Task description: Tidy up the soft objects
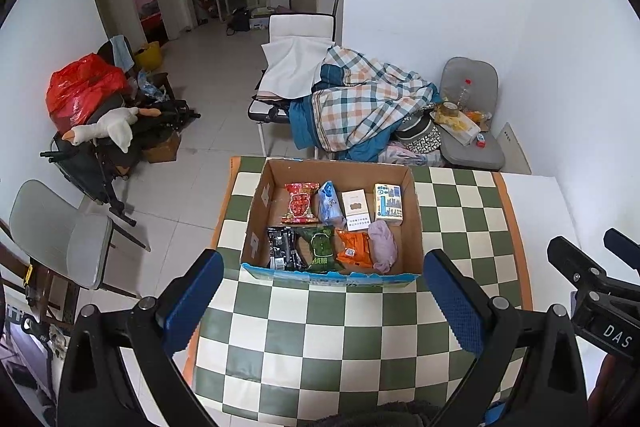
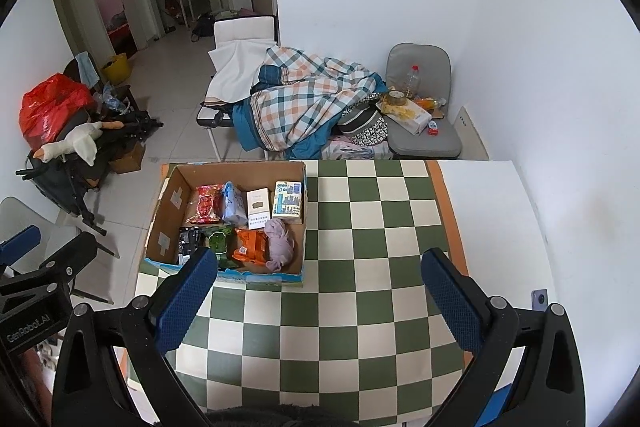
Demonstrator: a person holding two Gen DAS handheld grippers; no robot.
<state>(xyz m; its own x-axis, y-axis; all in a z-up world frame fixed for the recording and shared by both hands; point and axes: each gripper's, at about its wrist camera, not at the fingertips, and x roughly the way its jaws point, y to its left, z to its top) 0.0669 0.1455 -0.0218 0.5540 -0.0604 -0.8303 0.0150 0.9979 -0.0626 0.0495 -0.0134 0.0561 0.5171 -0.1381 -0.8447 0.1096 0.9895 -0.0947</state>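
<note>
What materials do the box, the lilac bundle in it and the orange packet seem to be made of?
Box: brown corrugated cardboard, matte, with a printed blue front edge. Lilac bundle: probably soft fabric or yarn, rumpled and dull. Orange packet: probably plastic film, slightly glossy and crinkled.

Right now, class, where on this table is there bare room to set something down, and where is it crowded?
Free: the checkered cloth between the cardboard box and both open grippers, plus the stretch right of the box up to the white tabletop. Crowded: the box's inside, packed with snack packets and tissue packs.
</note>
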